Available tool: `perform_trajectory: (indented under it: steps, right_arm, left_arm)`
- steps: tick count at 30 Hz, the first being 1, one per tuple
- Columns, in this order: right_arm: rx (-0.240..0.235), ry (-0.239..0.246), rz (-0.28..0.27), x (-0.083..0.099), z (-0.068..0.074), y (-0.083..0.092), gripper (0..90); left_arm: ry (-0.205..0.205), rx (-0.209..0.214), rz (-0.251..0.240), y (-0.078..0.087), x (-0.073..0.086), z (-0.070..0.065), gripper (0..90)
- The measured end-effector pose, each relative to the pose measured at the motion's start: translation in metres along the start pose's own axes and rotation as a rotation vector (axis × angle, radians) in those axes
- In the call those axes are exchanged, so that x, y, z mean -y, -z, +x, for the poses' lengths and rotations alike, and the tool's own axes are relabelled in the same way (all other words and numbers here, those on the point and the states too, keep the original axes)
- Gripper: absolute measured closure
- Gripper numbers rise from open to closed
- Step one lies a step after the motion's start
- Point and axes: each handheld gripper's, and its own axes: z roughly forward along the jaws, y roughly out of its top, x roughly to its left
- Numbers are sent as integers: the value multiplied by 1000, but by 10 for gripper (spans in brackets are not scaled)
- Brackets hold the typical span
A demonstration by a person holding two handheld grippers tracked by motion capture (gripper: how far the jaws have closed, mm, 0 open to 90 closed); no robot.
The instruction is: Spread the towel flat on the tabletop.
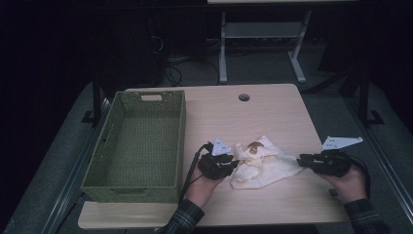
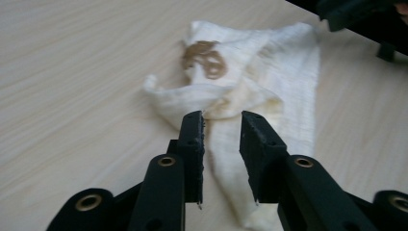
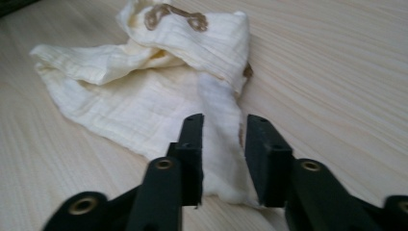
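Cloth count: you have one cream cloth (image 1: 260, 163), crumpled, with a brown print (image 1: 253, 146) on its upper fold.
Cloth position: it lies on the table (image 1: 272, 109), right of centre, between your two grippers and well apart from the basket.
Basket count: one green perforated basket (image 1: 139, 144) stands on the left part of the table, long side running away from you.
Table details: one round cable hole (image 1: 244, 97) sits near the far edge.
Gripper count: you hold two, one in each hand.
Left gripper (image 1: 233, 165): it sits at the cloth's left edge, pointing right. In the left gripper view its fingers (image 2: 192, 139) stand a little apart, with a narrow twisted end of the cloth (image 2: 240, 125) running into the gap. The pads do not press the fabric; nothing is gripped.
Right gripper (image 1: 302, 160): it sits at the cloth's right corner, pointing left. In the right gripper view its fingers (image 3: 191, 144) are parted by a similar small gap, and a strip of the cloth (image 3: 159, 91) lies between them on the table. The pads stand clear of it; nothing is gripped.
Marker plates: two grey three-cornered plates, one on top of each gripper.
Background: one second table frame (image 1: 263, 34) stands on the floor beyond your table.
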Motion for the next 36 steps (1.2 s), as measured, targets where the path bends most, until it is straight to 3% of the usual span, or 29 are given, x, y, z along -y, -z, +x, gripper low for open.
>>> perform_trajectory:
  steps: [1,6,9,15,22,27,32,36]
  right_arm:
    - [-15,0,1,0,2,-2,739]
    - [-52,23,41,0,6,-11,821]
    - [-62,23,60,1,6,-17,825]
    - [-55,36,76,-1,6,-26,814]
    - [-54,52,35,-21,4,-28,777]
    - [-53,56,29,-33,2,-36,729]
    - [-64,66,24,-41,0,-45,670]
    - [-66,68,31,-45,-1,-51,645]
  left_arm:
    - [-15,32,10,-4,-1,-6,735]
    - [-52,98,38,-19,-1,-25,773]
    - [-91,100,66,-30,1,-34,739]
    - [-114,94,82,-49,-4,-35,684]
    - [-106,40,64,-52,-14,-20,660]
    - [-66,-27,47,-44,-16,6,624]
    - [-46,-44,43,-43,-17,19,604]
    - [-50,-35,44,-45,-17,19,563]
